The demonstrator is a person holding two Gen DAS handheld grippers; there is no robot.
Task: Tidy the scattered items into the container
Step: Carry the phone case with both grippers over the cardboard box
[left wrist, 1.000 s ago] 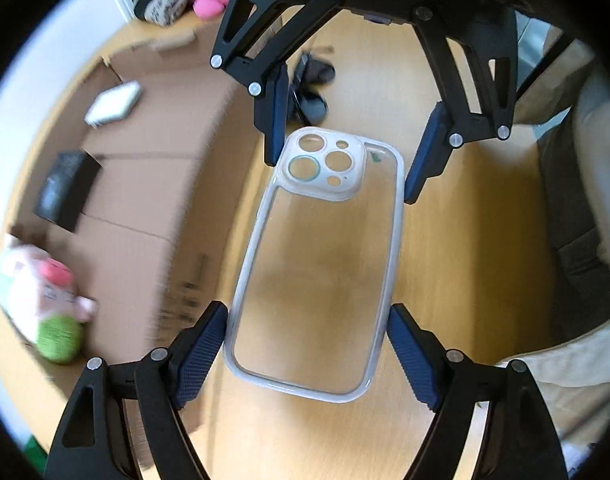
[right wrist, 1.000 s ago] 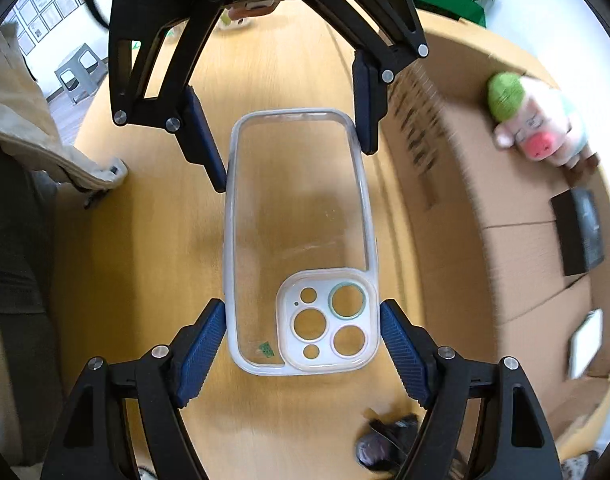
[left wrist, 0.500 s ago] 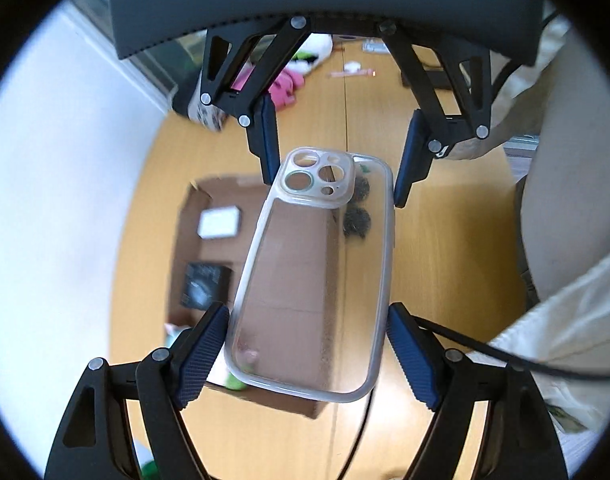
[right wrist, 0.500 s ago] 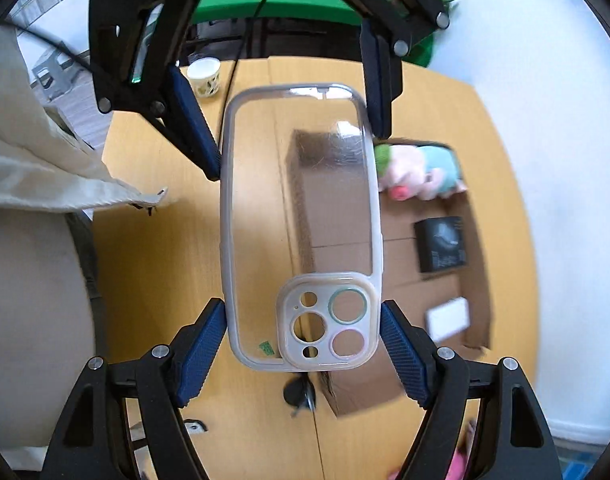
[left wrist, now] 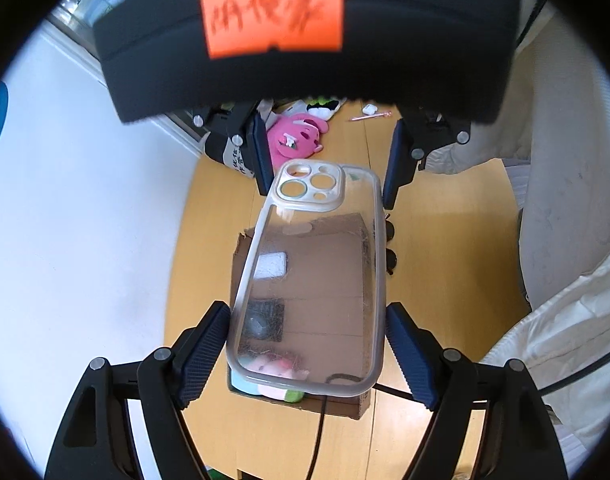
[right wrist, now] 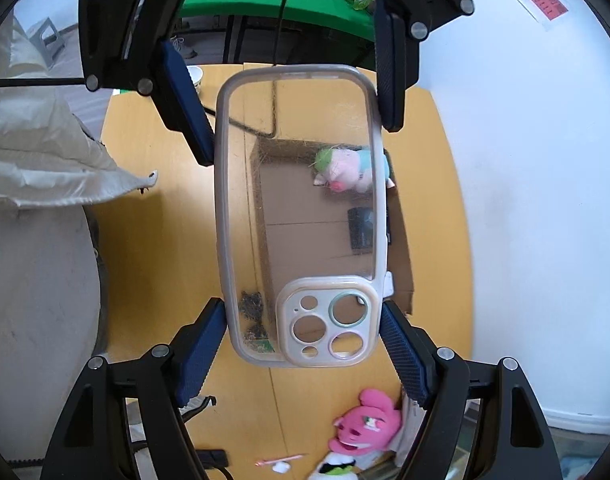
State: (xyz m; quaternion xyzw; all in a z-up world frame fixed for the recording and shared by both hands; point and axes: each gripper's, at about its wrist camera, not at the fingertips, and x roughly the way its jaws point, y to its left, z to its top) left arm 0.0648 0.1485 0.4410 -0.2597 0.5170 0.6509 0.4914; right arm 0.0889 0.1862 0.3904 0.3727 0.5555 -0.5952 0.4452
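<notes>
You have the clear phone case (left wrist: pixel 309 280) carried between both grippers, high above the counter (left wrist: pixel 445 248) and roughly over the open cardboard box (left wrist: pixel 345 240). The left gripper (left wrist: pixel 307 352) has its fingers (left wrist: pixel 209 352) spread wide and pressed on the case's plain end, while the right gripper (right wrist: pixel 303 344) pinches the camera-cutout end with its fingers (right wrist: pixel 201 348) just as wide, so each is closed on the case, not empty. By my reading the job is partly done: inside the box you can already see 3 things, a white flat item (left wrist: pixel 269 265), a black square item (left wrist: pixel 265 318) and a pig plush with a green top (right wrist: pixel 345 168). Left outside are the case itself, a dark lumpy item (left wrist: pixel 389 256) just beside the box wall, and, further down the counter, a pink plush (right wrist: pixel 365 424), a pink pen (right wrist: pixel 279 460) and a small white earbud-like piece (right wrist: pixel 281 467). For the drop, the bare floor of the box along the wall away from its 3 contents looks like the open room. Mind the box walls on every side, the black cable (right wrist: pixel 245 126) running to the box's corner, and the pale fabric (right wrist: pixel 45 160) hanging over 1 counter edge; the opposite counter edge lies close behind the box.
</notes>
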